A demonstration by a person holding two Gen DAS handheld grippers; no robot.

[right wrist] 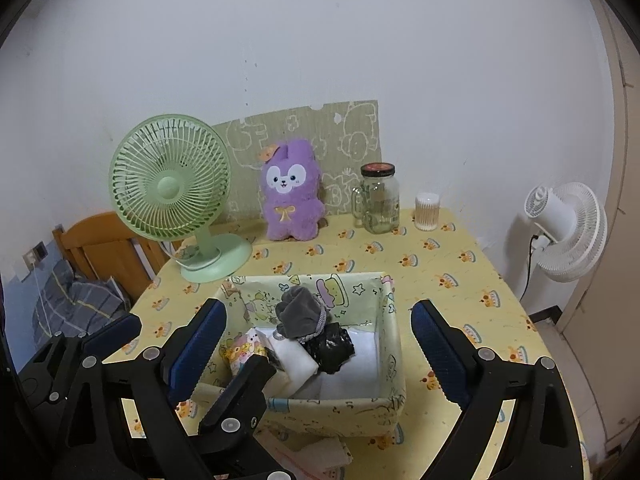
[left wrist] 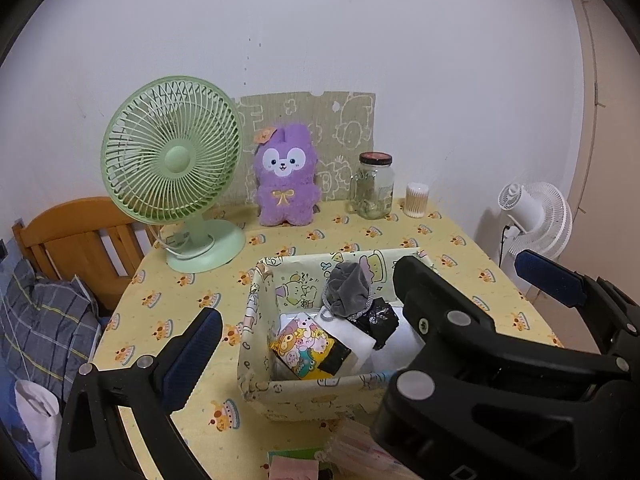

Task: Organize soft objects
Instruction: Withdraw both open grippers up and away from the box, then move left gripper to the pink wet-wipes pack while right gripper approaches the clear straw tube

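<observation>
A fabric basket [right wrist: 394, 344] printed with cartoon figures sits on the near middle of the counter [right wrist: 460, 264], which is covered by a yellow cloth with small cake prints. Inside the basket lie the soft things: a grey scrunched cloth [right wrist: 301, 317] on top toward the far side, a black crumpled piece [right wrist: 332, 346] just right of and under it, a white folded cloth [right wrist: 294, 356] beneath both, and a small packet with cartoon animals [left wrist: 306, 346] at the near left corner.

The left hand-held gripper [left wrist: 308, 312] hangs over the near left of the basket with its fingers spread wide and nothing between them. The right hand-held gripper [right wrist: 318, 340] hovers over the near edge of the basket, its blue-padded fingers [right wrist: 434, 344] likewise apart and empty, straddling the basket's width. In the left wrist view the right one's black body covers the near right part of the basket; in the right wrist view the left one's finger covers its near left corner.

At the far side stand a green table fan [right wrist: 172, 196] on the left, a purple plush rabbit [right wrist: 292, 200] leaning on a patterned board [right wrist: 344, 136], a glass jar [right wrist: 378, 200] with a dark lid, and a tub of cotton swabs [right wrist: 426, 207]. A white standing fan [right wrist: 568, 232] is off the counter to the right, a wooden chair [left wrist: 76, 240] and plaid bedding [left wrist: 40, 320] to the left. Some pale packets [right wrist: 316, 456] lie at the near edge, partly hidden.
</observation>
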